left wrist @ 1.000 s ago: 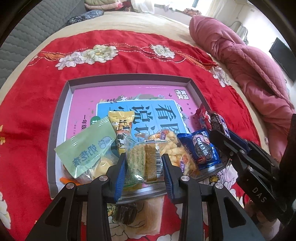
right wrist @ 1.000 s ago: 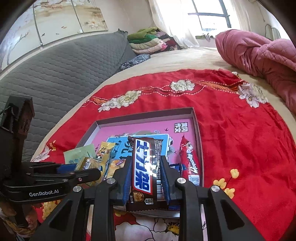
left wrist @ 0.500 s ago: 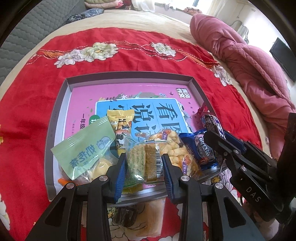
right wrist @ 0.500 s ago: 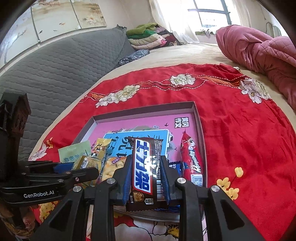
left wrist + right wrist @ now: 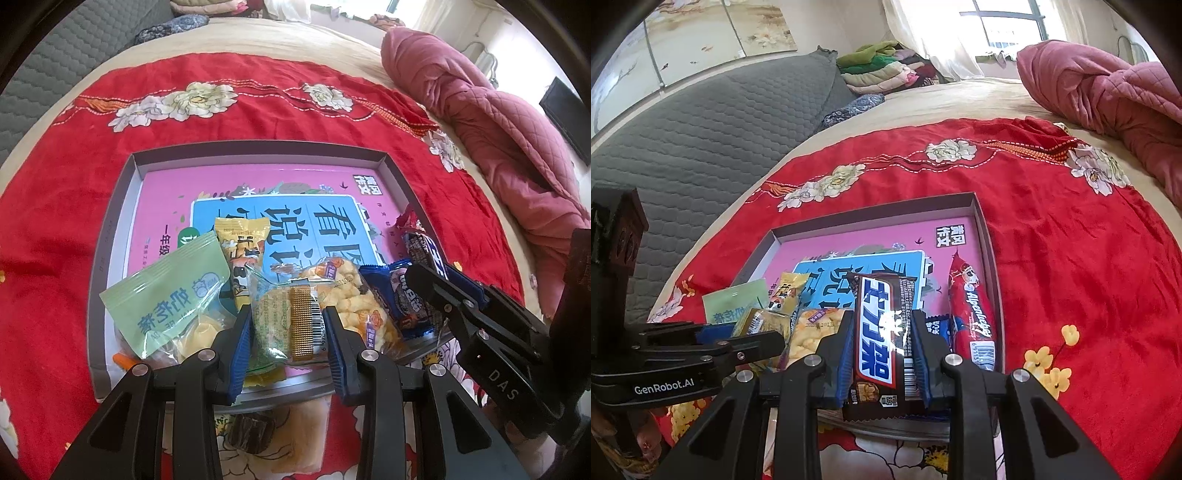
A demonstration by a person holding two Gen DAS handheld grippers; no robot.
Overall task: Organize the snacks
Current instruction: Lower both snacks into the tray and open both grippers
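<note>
Nothing moved: two tongs (image 5: pixel 288 341) (image 5: pixel 882 354) grip two snacks.

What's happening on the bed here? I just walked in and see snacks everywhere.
A person is sorting snacks into a grey tray on a red blanket. The left gripper is clamped on a clear cracker packet, the right gripper on a brown chocolate bar, both over the tray's near edge.

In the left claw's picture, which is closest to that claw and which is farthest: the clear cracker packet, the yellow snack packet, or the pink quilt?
1. Clear cracker packet: clamped in the left claw.
2. Yellow snack packet: just beyond it, in the tray.
3. Pink quilt: far right, on the bed.
</note>
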